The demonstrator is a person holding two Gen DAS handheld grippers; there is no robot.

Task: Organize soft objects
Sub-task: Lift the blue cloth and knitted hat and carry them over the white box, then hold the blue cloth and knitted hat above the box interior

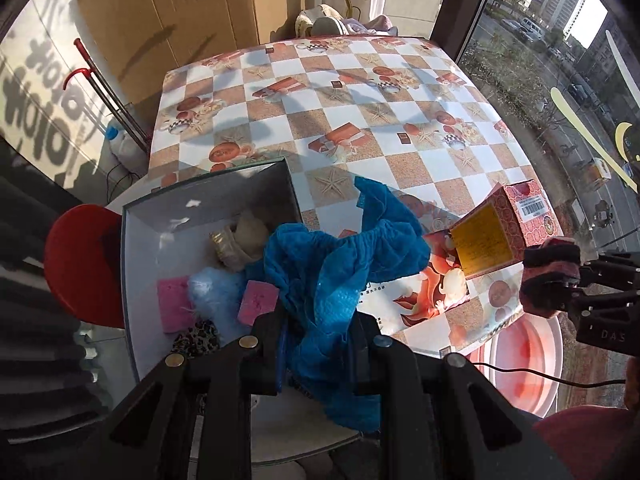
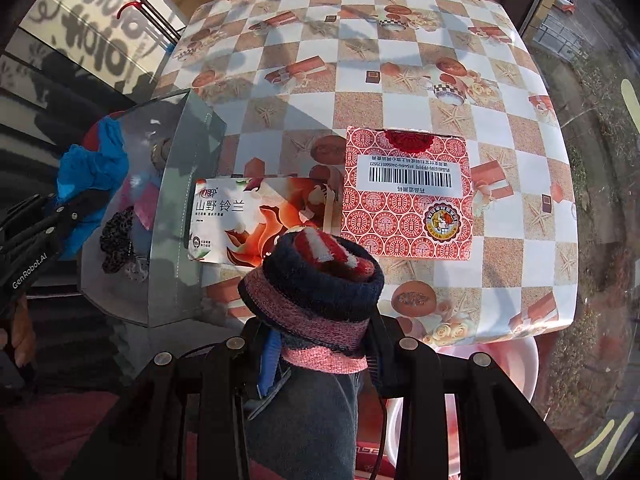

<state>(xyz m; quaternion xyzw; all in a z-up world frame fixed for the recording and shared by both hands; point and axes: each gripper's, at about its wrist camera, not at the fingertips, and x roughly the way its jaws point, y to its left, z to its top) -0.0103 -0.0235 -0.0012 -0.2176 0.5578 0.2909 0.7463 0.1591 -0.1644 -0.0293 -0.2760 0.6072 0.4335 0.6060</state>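
My left gripper [image 1: 318, 344] is shut on a crumpled blue cloth [image 1: 344, 264], which hangs over the right edge of an open grey box [image 1: 140, 264]. Inside the box lie pink sponges [image 1: 174, 304], a pale blue fluffy piece [image 1: 212, 292], a beige item [image 1: 248, 240] and a leopard-print scrunchie [image 1: 198, 338]. My right gripper [image 2: 320, 344] is shut on a rolled knitted sock [image 2: 320, 280], striped navy, pink and red, held above the near table edge. That sock and gripper show at the right in the left wrist view [image 1: 552, 276].
A checked tablecloth covers the table [image 2: 360, 80]. A red patterned carton [image 2: 408, 196] and a flowered tissue pack [image 2: 256, 216] lie near the front. A red stool [image 1: 80, 264] stands left of the box, a pink basin [image 1: 524, 364] below the table edge. Windows at right.
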